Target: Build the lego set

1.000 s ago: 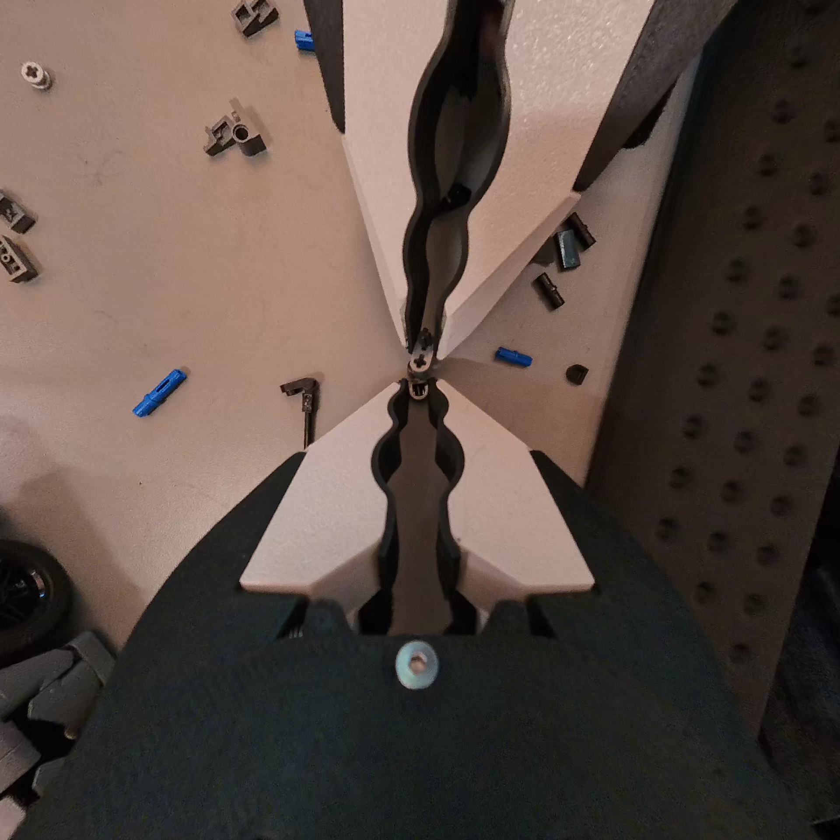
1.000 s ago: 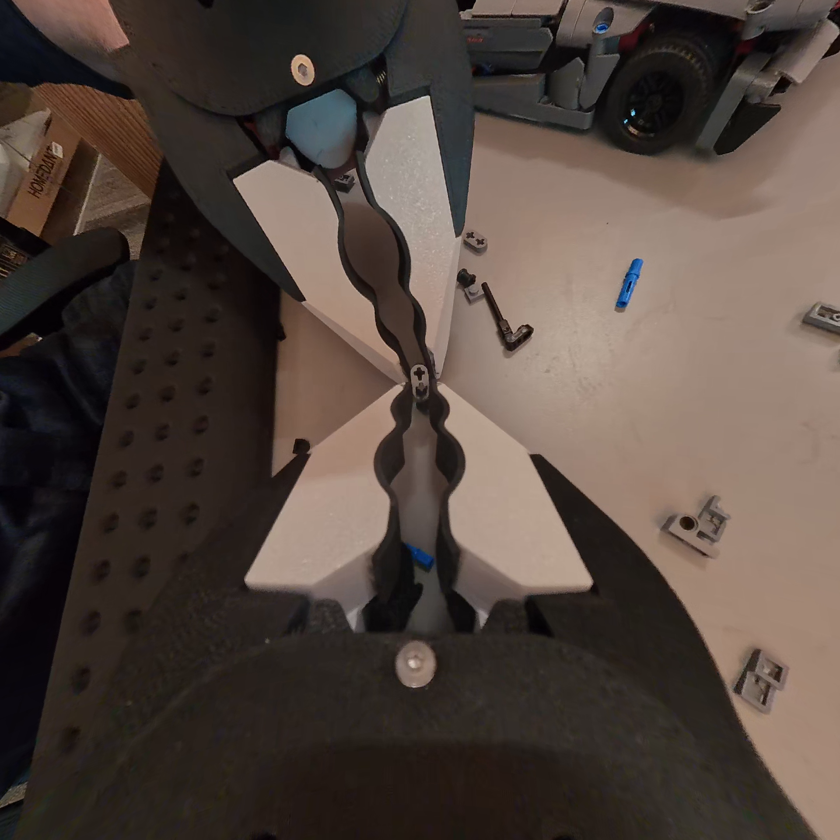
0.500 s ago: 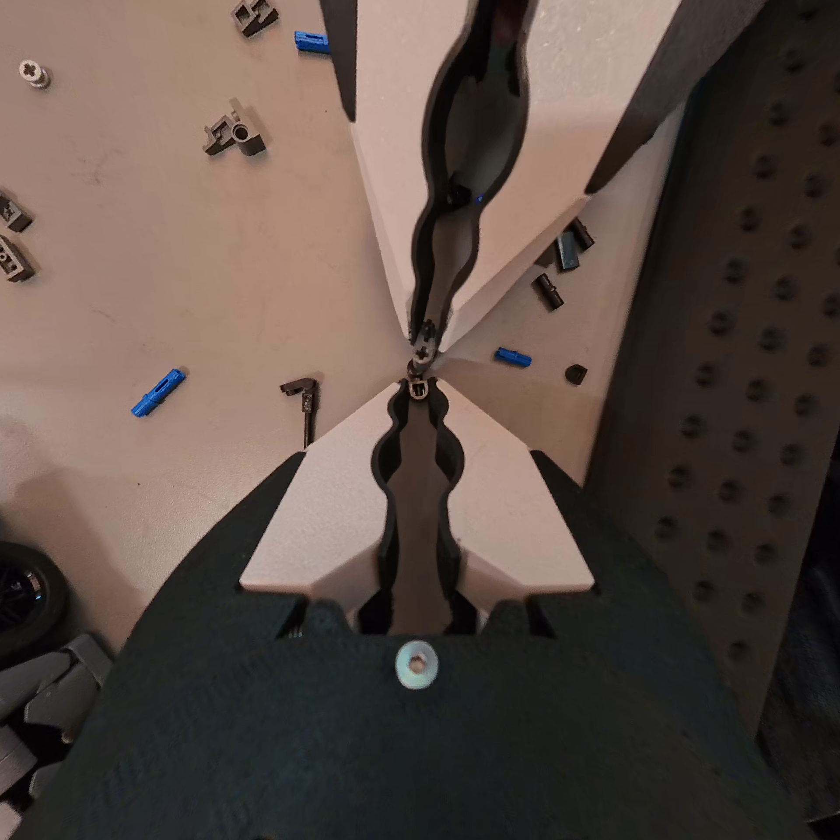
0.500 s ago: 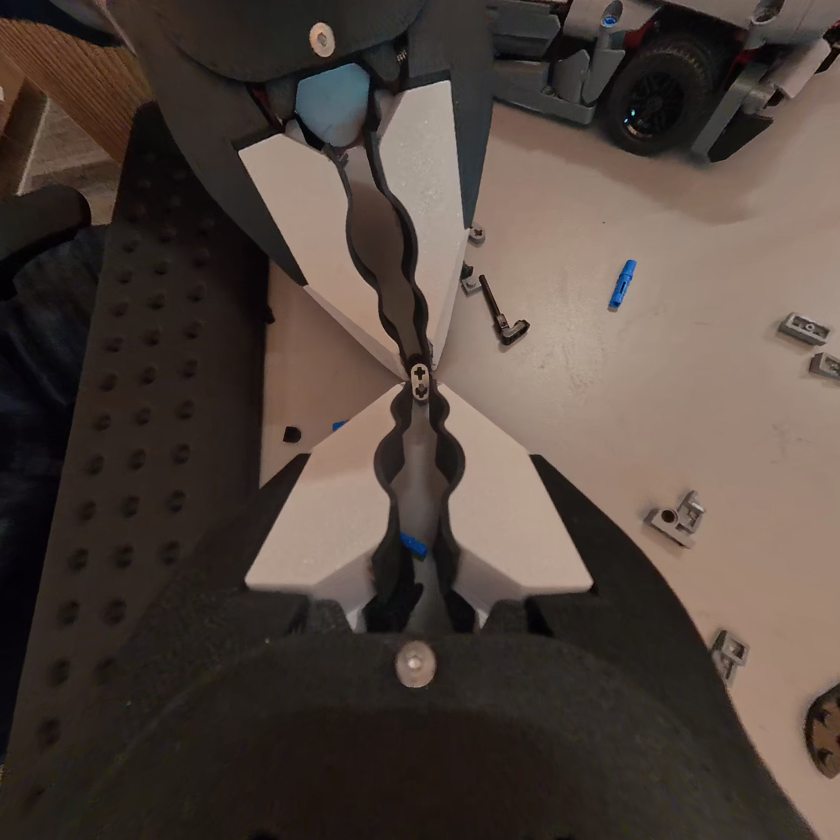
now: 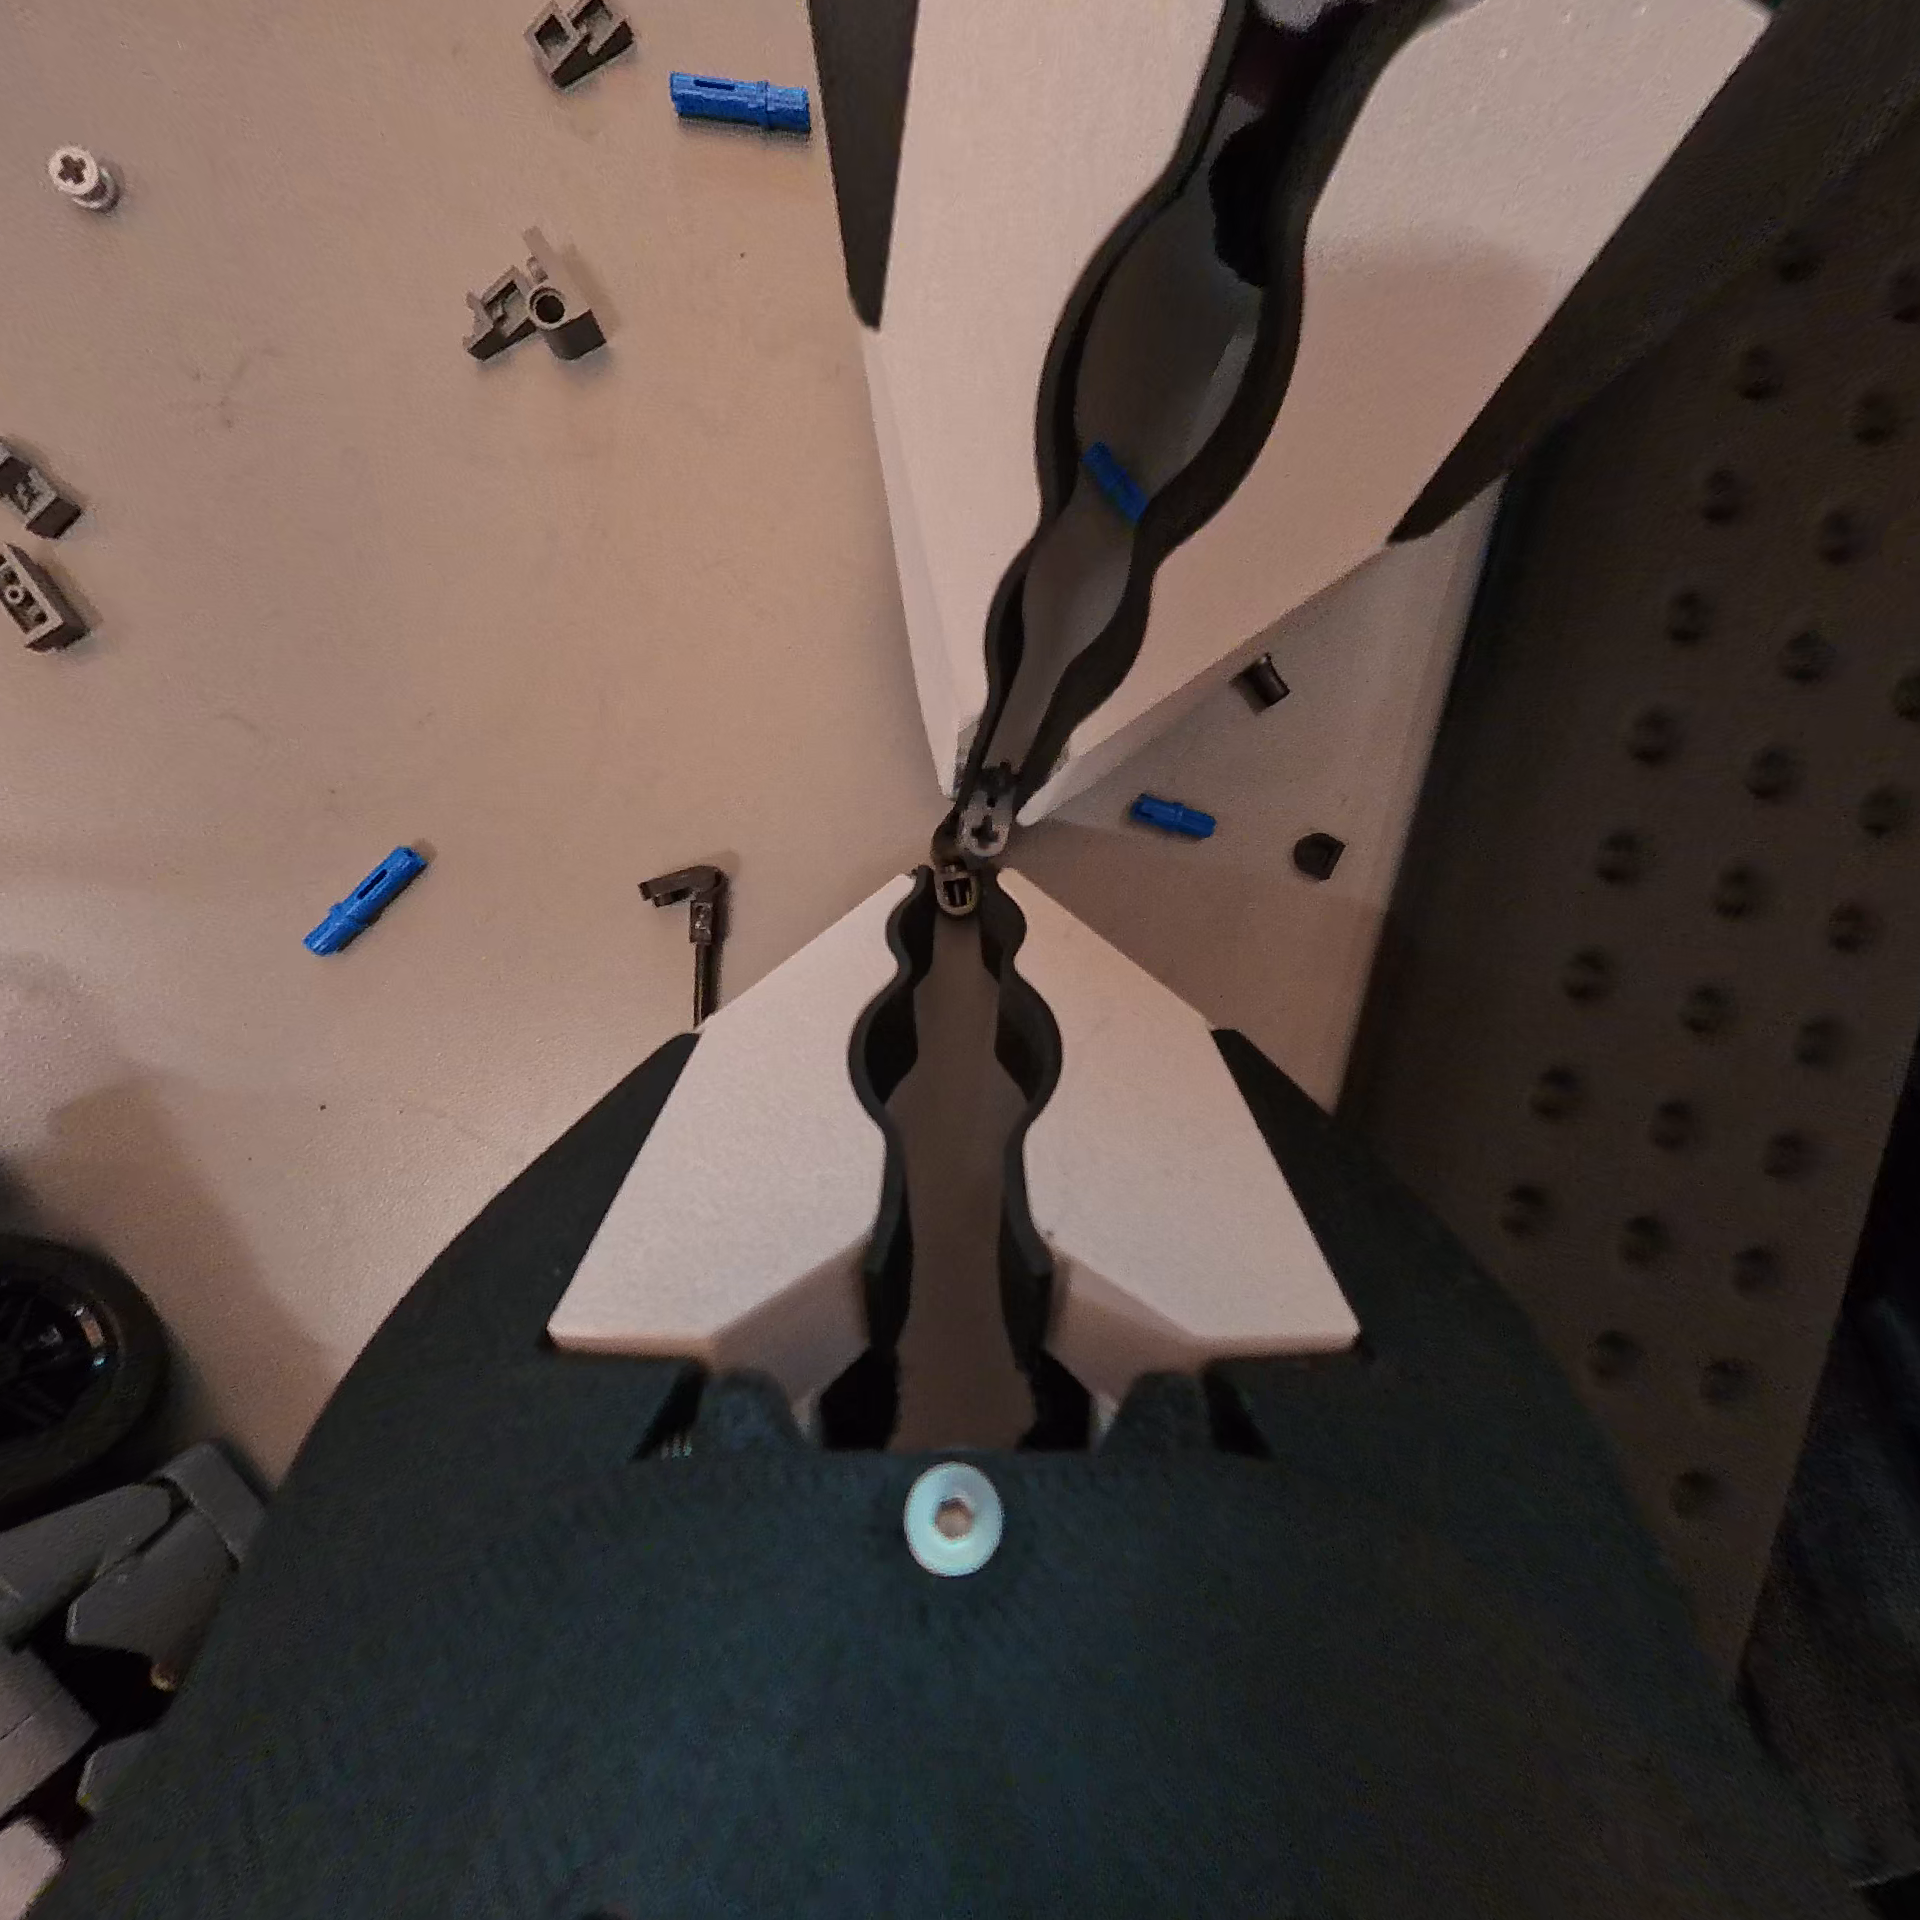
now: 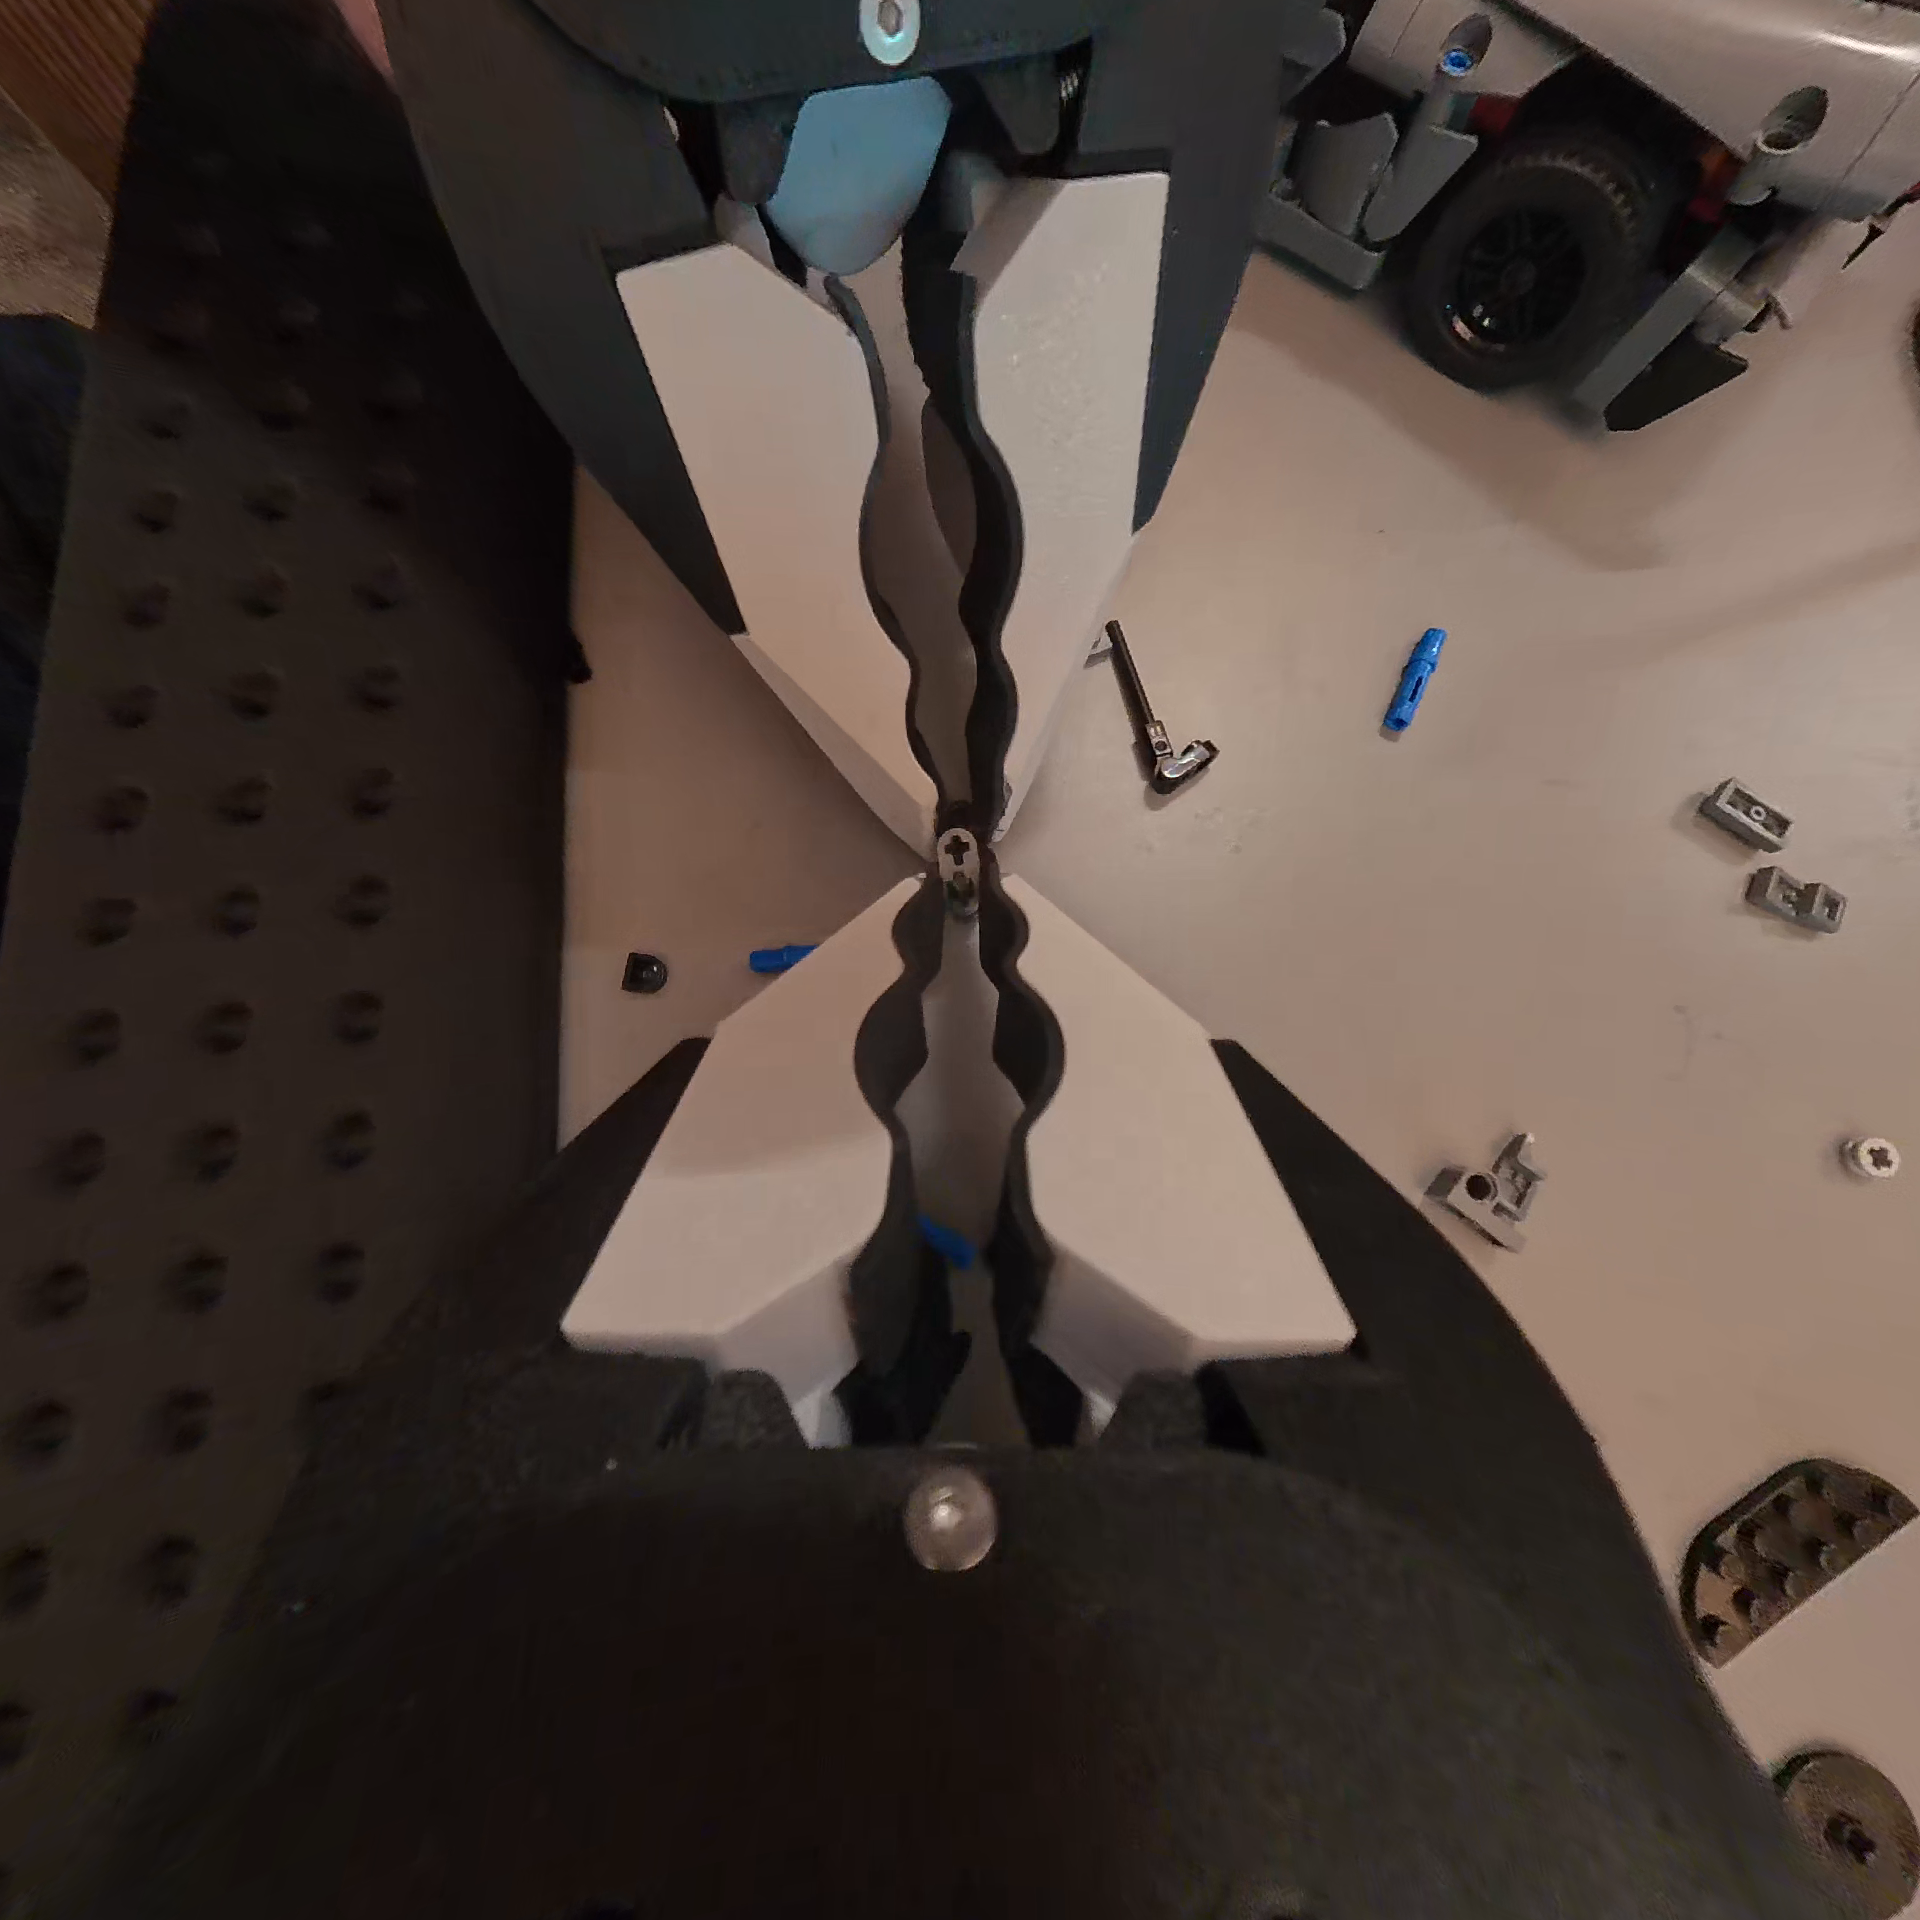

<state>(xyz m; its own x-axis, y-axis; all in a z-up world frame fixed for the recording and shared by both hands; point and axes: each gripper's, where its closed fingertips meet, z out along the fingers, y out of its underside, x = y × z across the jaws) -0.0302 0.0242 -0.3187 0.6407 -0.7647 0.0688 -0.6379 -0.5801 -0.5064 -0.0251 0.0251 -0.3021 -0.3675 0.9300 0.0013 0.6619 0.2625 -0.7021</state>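
In the left wrist view, going from left to right, the bench (image 5: 520, 623) carries loose pieces: grey brackets near the far left corner, a blue pin (image 5: 364, 900) lying slantwise, then a black angled axle piece (image 5: 694, 914) just left of the claws. A wheel of the grey car model shows at the near left edge.

In the middle the two claws meet tip to tip above the bench. The left gripper (image 5: 956, 891) is nearly closed and pinches a small dark pin (image 5: 956, 894) at its very tips. The right gripper (image 5: 989, 805) comes from the far side, also narrow, and holds a small grey connector (image 5: 985, 821) with a cross-shaped hole. The connector lies straight ahead of the left claw, just beyond the pin, and the two parts seem to touch or almost touch; the pictures do not tell it exactly.

The long axis of the connector runs along the line of both claws, away from the left camera, slightly leaned to the right. In the right wrist view the connector (image 6: 956, 852) shows its flat face with the cross hole, and the pin sits at its near end. The pin appears to point toward the connector, so the coming move is probably a push along this same line. Both grippers are equally near, since each one holds one part.

To the right lie a second blue pin (image 5: 1172, 815), a small black piece (image 5: 1317, 854), and then the dark studded plate (image 5: 1714, 935) along the right edge
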